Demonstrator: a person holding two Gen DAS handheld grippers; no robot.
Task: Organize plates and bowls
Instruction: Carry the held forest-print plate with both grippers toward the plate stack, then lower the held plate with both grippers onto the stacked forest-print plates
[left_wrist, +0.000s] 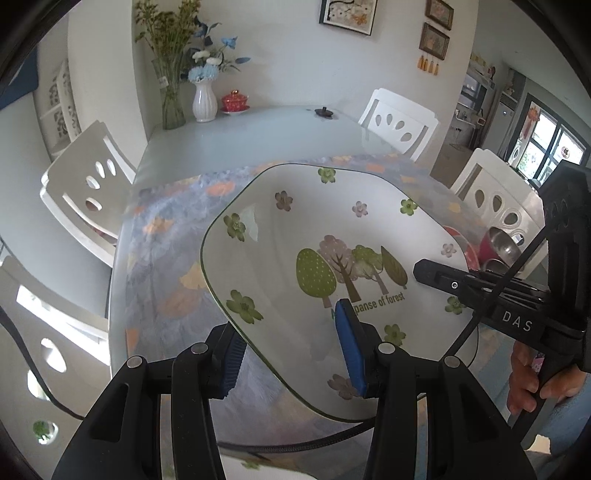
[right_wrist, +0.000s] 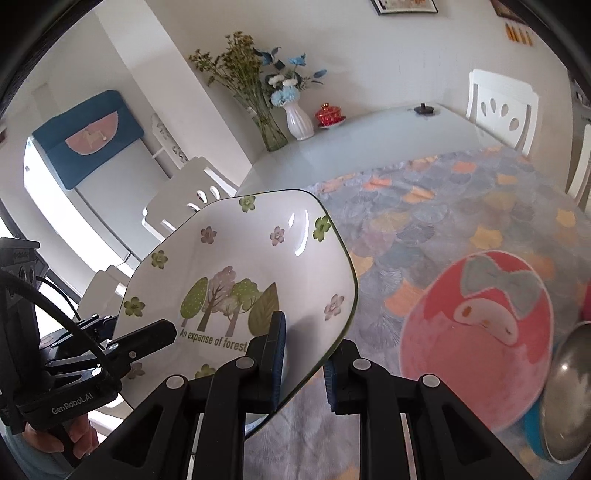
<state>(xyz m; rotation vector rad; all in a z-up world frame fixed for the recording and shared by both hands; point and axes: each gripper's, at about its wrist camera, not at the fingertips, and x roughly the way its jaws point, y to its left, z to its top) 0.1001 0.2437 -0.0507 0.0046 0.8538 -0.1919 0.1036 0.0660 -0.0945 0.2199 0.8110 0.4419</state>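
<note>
A white square plate (left_wrist: 314, 236) with printed trees and flowers is held tilted above the patterned tablecloth. My left gripper (left_wrist: 291, 347) is shut on its near left rim, one blue pad above and one below. My right gripper (right_wrist: 304, 363) is shut on the opposite rim of the same plate (right_wrist: 258, 251). Each gripper shows in the other's view, the right one at the right (left_wrist: 443, 277), the left one at the lower left (right_wrist: 147, 339). A pink bowl (right_wrist: 476, 332) with a cartoon face lies on the cloth to the right, next to a steel bowl (right_wrist: 569, 391).
The table (left_wrist: 240, 140) carries a white vase of flowers (left_wrist: 204, 99), a glass vase (left_wrist: 171, 103), a red lidded cup (left_wrist: 234, 101) and a small black knob (left_wrist: 324, 112) at the far end. White chairs (left_wrist: 85, 192) stand around it.
</note>
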